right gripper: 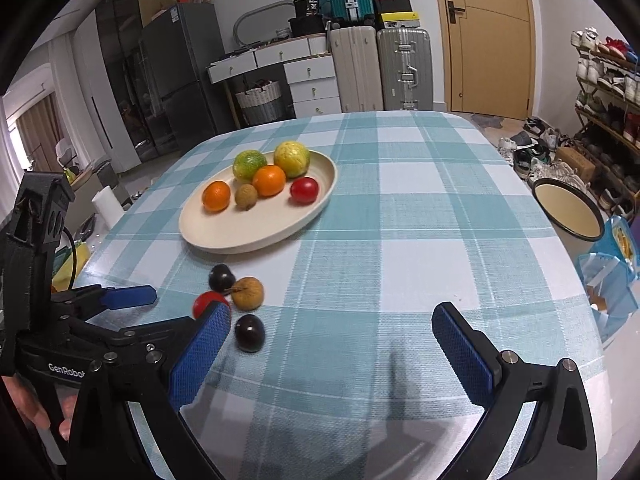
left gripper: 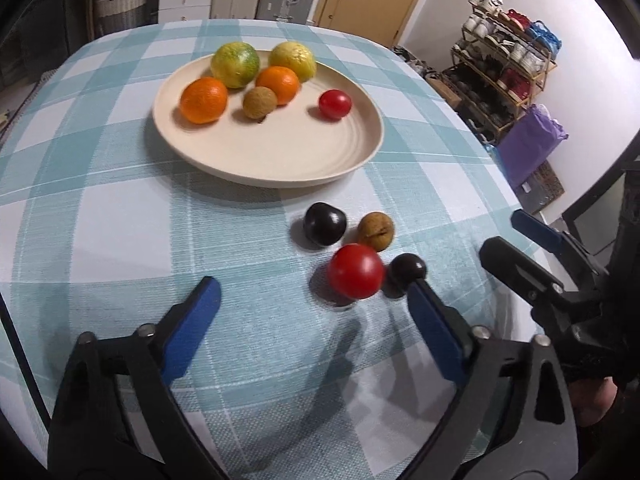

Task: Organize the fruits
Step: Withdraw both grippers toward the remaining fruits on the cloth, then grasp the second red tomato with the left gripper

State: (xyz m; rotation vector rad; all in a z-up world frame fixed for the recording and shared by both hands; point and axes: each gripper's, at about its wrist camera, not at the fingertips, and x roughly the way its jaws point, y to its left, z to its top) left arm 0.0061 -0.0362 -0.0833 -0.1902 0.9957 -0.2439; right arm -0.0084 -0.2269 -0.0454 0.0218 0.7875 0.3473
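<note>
Checked tablecloth (left gripper: pixel 120 220) carries six fruits on one plate (left gripper: pixel 280 160), four loose; both hand-held grippers gape, empty.

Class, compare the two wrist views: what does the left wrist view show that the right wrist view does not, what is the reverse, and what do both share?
Only the left wrist view: a purple bag beside the shoe rack.

Only the right wrist view: the fridge, two suitcases, a paper towel roll and a round bin.

Both: the plate holding six fruits, four loose fruits on the checked cloth, including a red one, and both grippers, left and right, fingers spread and empty.
</note>
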